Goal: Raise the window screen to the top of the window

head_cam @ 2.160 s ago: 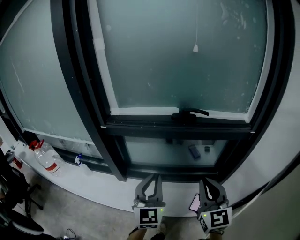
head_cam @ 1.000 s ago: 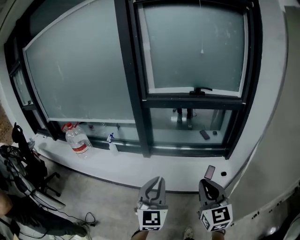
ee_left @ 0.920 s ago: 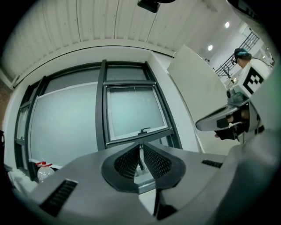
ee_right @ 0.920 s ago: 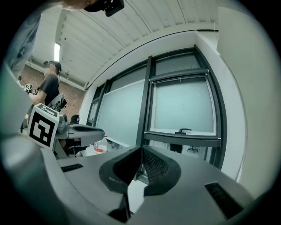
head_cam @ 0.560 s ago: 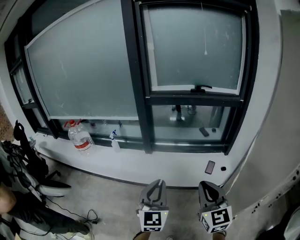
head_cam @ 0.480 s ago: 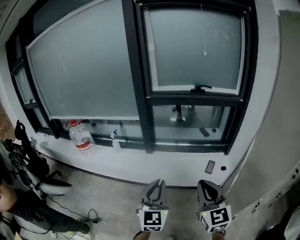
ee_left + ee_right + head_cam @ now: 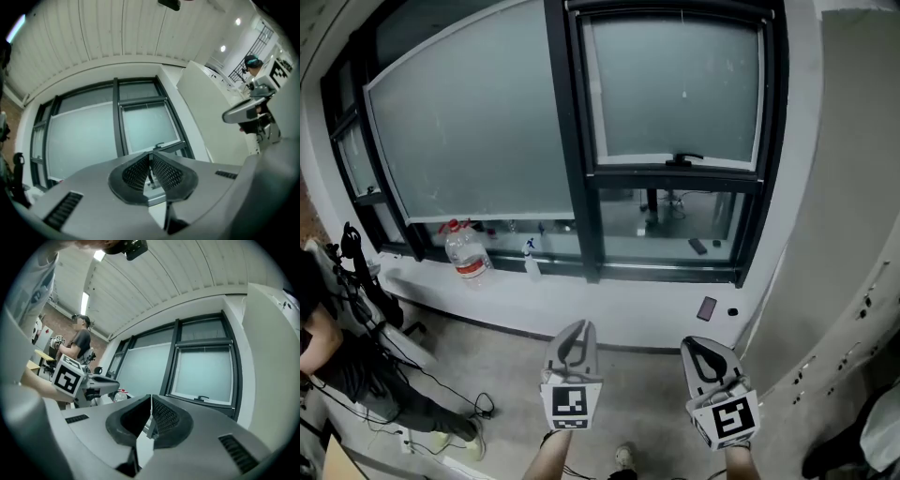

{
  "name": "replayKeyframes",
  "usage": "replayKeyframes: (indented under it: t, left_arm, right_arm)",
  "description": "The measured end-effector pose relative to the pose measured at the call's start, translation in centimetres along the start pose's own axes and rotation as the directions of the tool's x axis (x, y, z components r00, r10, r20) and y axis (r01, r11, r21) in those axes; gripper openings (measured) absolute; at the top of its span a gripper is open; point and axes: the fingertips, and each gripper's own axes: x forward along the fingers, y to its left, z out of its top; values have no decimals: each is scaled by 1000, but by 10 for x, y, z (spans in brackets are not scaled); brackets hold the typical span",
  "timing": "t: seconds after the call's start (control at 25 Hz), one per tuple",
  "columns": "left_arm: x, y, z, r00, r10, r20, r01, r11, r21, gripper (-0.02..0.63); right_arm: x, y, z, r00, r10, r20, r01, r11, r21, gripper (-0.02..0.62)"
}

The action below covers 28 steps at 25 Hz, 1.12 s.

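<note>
I'm backing away: the window [image 7: 675, 94] now sits smaller at 12 o'clock in the head view, well apart from both claws down at 6 o'clock. The left gripper [image 7: 578, 328] and right gripper [image 7: 695, 346] are each pressed together on nothing. The window screen's pale panel [image 7: 675, 56] reaches down to its handle [image 7: 680, 160] (fully raised or not, I cannot tell), so I judge the handling paused.

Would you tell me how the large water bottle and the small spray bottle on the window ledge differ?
The water bottle is far bigger than the spray bottle. The water bottle has a red cap and red label; the spray bottle has a blue top. Both stand upright on the ledge, apart.
</note>
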Motion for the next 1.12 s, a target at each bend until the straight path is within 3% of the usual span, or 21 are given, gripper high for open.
replayKeyframes:
  t: [0.08,0.16,0.44,0.64,0.88,1.12]
  left_arm:
    - [-34,8,17,998,62,9,-62,998,1,26]
    - [-70,-11,27,996,88,-3,-88,996,-9,26]
    - [-241,-167,16,995,14,-94,-29,986,-162,26]
    - [-336,-224,38,992,-21,-121,-6,975,-223,26]
    - [-391,-230,97,996,-10,-91,-13,970,-241,26]
    - [-422,-227,113,996,-27,-89,5,972,-236,26]
  right_arm:
    - [-40,14,8,1000,-3,31,3,1000,11,14]
    - [-87,30,12,998,-24,66,23,1000,12,14]
    - [-276,92,-7,998,-60,10,59,996,64,14]
    - [-362,120,-6,996,-70,-59,76,993,96,14]
    - [-426,140,20,992,-80,-99,93,986,139,14]
    - [-442,159,31,990,-113,-90,127,977,172,14]
